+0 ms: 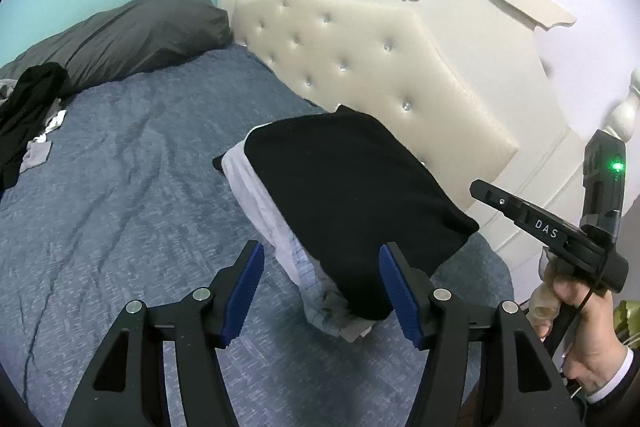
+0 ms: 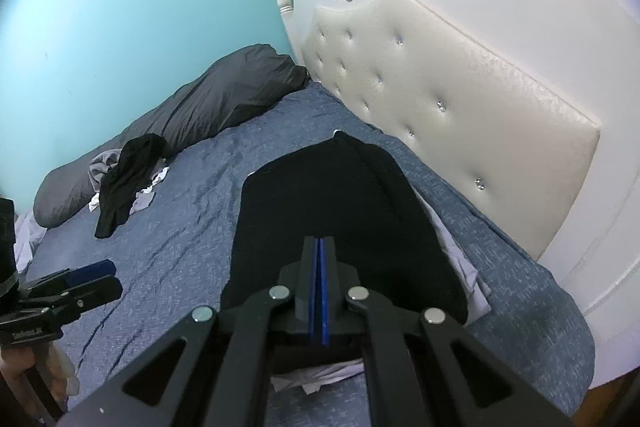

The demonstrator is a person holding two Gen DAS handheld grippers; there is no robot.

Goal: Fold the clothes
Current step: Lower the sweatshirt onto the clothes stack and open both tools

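Note:
A folded black garment [image 1: 344,195] lies on top of folded pale clothes [image 1: 272,203] on the blue bed, close to the headboard. My left gripper [image 1: 322,291] is open and empty, its blue pads just short of the stack's near end. My right gripper [image 2: 319,247] is shut with nothing between its pads, hovering over the black garment [image 2: 332,203]. The right gripper also shows at the right edge of the left wrist view [image 1: 480,189]. The left gripper shows at the left edge of the right wrist view [image 2: 104,279].
A heap of unfolded clothes, black on top [image 2: 124,179], lies far left on the bedspread [image 2: 180,227] beside a long grey pillow [image 2: 208,107]. The cream tufted headboard [image 1: 360,67] stands right behind the stack. A turquoise wall [image 2: 140,7] is at the back.

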